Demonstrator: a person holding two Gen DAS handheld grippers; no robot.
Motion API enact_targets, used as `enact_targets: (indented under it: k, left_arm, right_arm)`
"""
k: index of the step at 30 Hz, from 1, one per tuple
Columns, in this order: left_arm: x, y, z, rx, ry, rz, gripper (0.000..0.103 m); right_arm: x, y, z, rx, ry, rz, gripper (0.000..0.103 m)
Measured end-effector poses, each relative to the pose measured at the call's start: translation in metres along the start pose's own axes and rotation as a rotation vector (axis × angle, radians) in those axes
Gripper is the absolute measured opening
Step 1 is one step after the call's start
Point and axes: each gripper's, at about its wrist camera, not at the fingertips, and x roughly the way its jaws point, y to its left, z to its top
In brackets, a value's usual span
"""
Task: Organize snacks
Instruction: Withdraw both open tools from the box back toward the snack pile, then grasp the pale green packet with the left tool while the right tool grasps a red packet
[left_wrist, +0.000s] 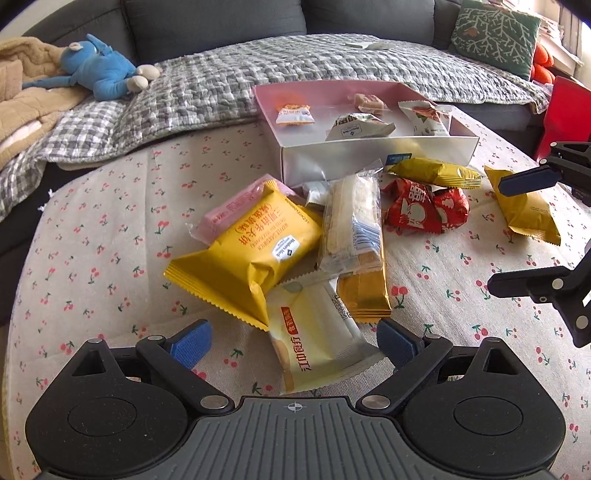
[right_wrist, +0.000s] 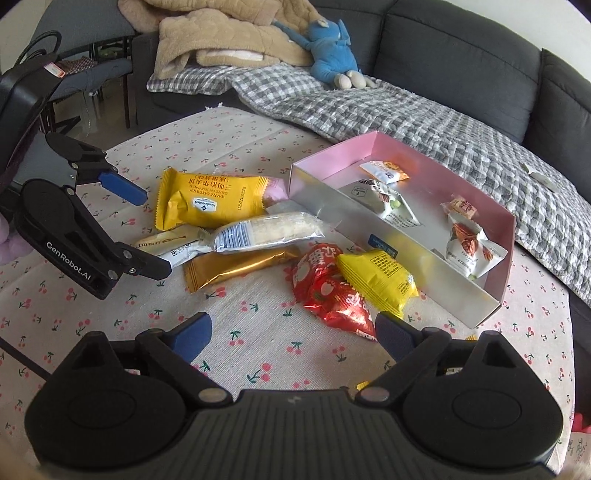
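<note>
Snacks (right_wrist: 255, 229) piled by pink box (right_wrist: 402, 155), L tool (left_wrist: 293, 345) spread, R tool (right_wrist: 293, 332) spread, both empty

Your snack packets (right_wrist: 236, 236) lie heaped flat mid-table: yellow, gold, clear, pale and red wrappers, overlapping. Your pink-lined box (right_wrist: 491, 295) at the table's far edge holds four small packets, lying loose.

Home living room: dark grey sofa (right_wrist: 461, 55) draped with a grey checked blanket (left_wrist: 258, 77), blue plush toy (left_wrist: 99, 70), beige fleece throw (right_wrist: 221, 33) and green patterned cushion (left_wrist: 495, 33) on it, table with a cherry-print tablecloth (left_wrist: 110, 236) in front.
</note>
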Motion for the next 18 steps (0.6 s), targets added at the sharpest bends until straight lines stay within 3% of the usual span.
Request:
enact_targets:
  k: [3,9,18]
  left_arm:
    - [0.005,0.002,-0.001,-0.025,0.024,-0.025,0.094]
    - [0.015,0.003,-0.002,-0.05,0.068,-0.053,0.079]
    - [0.014,0.003,0.002,-0.049,0.058,-0.054,0.063]
  right_arm:
    - [0.006,-0.001,-0.001,0.01,0.012,0.001,0.091]
    - [0.021,-0.009,-0.001,0.031,0.049,-0.008,0.08]
    - [0.038,-0.025,0.001,0.096,0.057,-0.042,0.068]
